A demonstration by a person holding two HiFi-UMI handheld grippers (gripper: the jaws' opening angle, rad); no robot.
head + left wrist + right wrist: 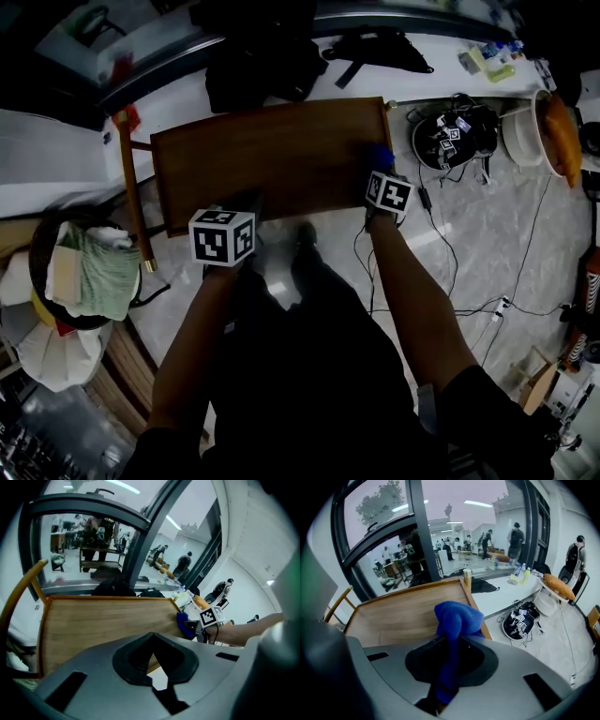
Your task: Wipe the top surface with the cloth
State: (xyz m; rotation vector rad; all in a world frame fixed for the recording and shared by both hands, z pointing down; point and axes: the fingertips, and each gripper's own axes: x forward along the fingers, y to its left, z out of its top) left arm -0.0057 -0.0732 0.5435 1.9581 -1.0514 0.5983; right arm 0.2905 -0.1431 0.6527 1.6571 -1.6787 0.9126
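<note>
**Wiping Stroke: Cloth at the Right Near Corner**

Pale floor tiles [478, 234] surround the wooden counter [262, 155], whose top lies below us. We hold the right tool [378, 169] clamped on the blue cloth [457, 618]. The cloth bunches ahead of the jaws and sits at the counter's right edge, near the front corner. We cannot tell whether it presses on the wood. The left tool [158, 677] hangs over the near edge, jaws drawn together with nothing between them. We judge the wipe to be at the end point of a stroke, since most of the top lies to the left of the cloth. Next move: lower the cloth flat onto the wood and sweep leftward with a firm grip and even pressure.
</note>
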